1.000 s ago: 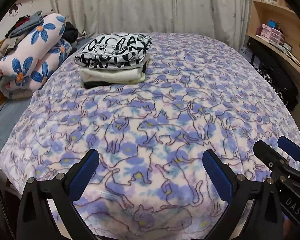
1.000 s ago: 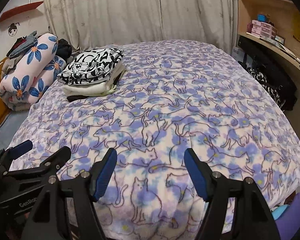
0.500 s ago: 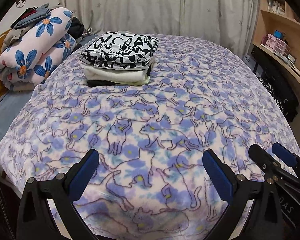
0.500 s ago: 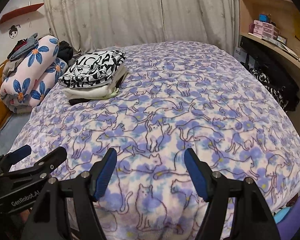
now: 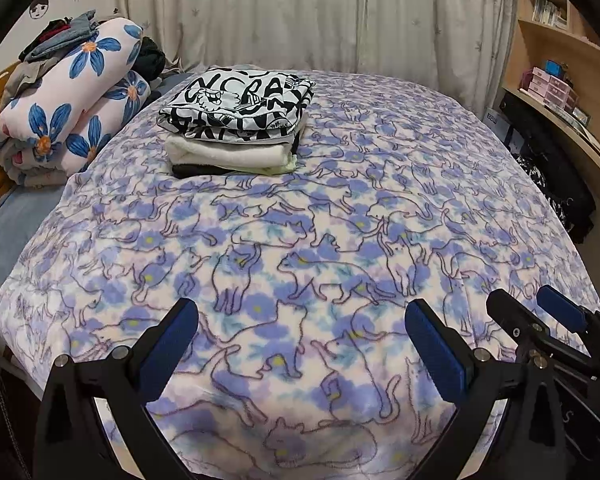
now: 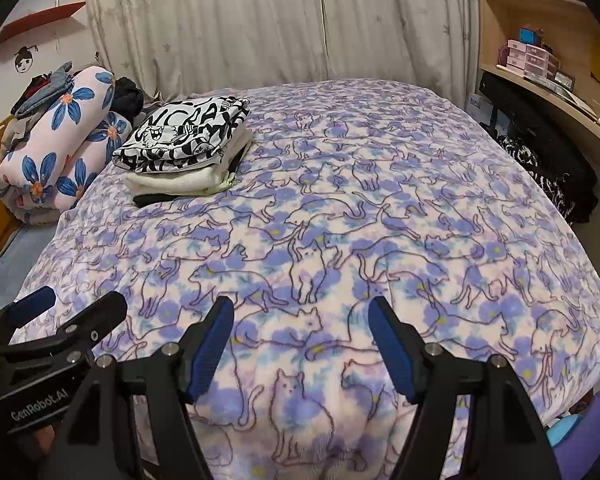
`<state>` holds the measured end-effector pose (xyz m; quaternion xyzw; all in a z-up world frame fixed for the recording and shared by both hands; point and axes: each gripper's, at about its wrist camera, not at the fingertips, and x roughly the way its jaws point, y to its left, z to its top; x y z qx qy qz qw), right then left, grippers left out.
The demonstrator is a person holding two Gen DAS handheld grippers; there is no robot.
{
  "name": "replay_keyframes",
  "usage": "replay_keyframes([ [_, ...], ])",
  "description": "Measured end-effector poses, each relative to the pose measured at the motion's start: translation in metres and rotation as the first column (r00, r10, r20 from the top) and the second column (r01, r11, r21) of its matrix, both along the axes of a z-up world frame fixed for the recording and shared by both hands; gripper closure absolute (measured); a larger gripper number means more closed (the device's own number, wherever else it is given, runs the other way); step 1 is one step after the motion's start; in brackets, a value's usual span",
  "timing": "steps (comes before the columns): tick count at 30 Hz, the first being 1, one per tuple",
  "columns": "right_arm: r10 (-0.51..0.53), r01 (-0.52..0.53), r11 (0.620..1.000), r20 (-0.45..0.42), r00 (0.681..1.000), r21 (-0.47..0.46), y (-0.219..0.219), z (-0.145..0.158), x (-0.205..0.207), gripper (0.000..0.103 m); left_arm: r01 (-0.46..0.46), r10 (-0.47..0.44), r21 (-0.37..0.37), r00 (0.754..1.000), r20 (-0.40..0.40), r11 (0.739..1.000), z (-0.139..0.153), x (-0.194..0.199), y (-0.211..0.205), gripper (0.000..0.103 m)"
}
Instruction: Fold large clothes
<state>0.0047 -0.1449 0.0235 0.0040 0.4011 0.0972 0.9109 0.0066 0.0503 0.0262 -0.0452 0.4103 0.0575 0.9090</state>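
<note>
A home bedroom is shown. A bed [image 5: 40,216] is covered by a fleece blanket [image 5: 340,216] printed with cats, a rolled floral quilt [image 5: 68,120] is kept at one side, pale curtains [image 5: 300,12] are drawn behind, and wooden shelves [image 6: 540,12] with books and small drawers are fitted alongside.

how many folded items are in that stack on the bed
3 visible, stacked at the blanket's far left: black-and-white printed top uppermost, cream garment under it, a dark piece at the bottom. Thinner layers may be hidden between them.
</note>
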Motion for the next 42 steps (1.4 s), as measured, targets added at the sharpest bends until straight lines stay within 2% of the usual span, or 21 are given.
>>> replay_keyframes([
  [42, 0.011, -0.011, 1.000, -0.015, 1.000, 0.007, -0.0004, -0.0043, 0.0067, 0.033, -0.007, 0.007, 0.003, 1.000, -0.016, 1.000, -0.0039, 0.0070, 0.0045, 0.001],
])
